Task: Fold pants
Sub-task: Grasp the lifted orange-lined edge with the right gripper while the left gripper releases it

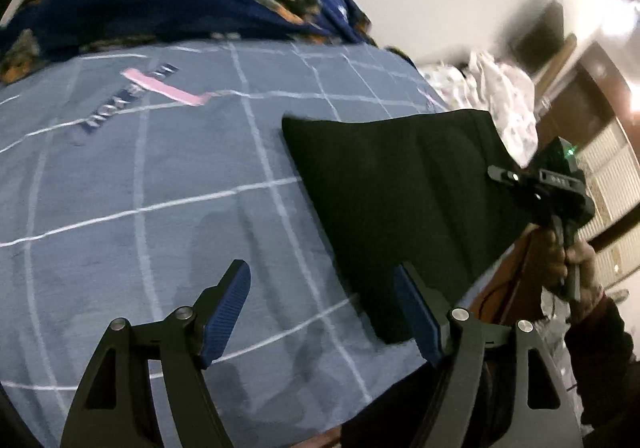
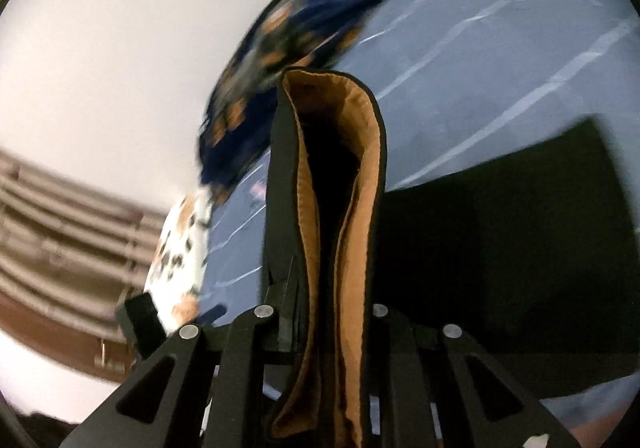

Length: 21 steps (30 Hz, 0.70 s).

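My right hand-held gripper [image 2: 324,288] pinched the pants [image 1: 400,199] hem off the bed's [image 1: 140,207] right edge — the left hand-held gripper [image 1: 320,312] gaped, empty — a thin pinch could slip.

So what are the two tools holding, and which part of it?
The right tool pinches the black pants at an edge of the cloth, where the tan lining shows. The left tool is open and holds nothing.
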Tool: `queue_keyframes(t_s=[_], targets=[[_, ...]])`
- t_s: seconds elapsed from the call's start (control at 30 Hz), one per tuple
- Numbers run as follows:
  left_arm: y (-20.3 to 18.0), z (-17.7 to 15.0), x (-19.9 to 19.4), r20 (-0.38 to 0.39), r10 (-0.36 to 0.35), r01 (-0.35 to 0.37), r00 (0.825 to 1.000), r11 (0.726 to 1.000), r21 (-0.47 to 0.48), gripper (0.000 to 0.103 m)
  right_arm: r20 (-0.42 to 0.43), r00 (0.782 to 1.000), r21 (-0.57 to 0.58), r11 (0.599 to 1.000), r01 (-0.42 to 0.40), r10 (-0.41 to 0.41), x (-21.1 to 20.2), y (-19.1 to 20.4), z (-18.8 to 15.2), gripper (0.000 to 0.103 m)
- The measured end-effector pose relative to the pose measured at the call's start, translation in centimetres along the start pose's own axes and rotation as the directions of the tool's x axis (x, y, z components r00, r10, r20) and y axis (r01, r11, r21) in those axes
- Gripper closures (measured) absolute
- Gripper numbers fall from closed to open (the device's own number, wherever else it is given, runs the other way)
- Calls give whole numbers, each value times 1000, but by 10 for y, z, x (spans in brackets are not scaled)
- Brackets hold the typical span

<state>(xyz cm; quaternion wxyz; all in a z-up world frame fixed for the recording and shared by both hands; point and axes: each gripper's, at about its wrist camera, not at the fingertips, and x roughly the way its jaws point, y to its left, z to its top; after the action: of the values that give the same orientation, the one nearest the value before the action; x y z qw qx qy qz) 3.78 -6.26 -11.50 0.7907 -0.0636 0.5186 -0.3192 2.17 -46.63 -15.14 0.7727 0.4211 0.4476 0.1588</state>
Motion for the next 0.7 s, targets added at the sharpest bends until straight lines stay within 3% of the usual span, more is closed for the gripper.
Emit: queue_keyframes(t_s=[0.13,0.33,0.57,0.7], targets=[[-21,5,23,-49,-4,6,999,999,46,28,39,999,77,997,7,-10,-20,-42,5,89],[-40,11,43,-92,-1,9,996,996,84,28,59,998,108,994,-8,1,-19,-62,2,89],[-44,14,62,-122,-28,36,992,997,70,28,91,996,120,993,-5,-6,-40,-86,1,88],[-43,17,74,-149,-66,72,987,997,35,28,107,994,143,990,-17,2,-46,-98,-1,81]])
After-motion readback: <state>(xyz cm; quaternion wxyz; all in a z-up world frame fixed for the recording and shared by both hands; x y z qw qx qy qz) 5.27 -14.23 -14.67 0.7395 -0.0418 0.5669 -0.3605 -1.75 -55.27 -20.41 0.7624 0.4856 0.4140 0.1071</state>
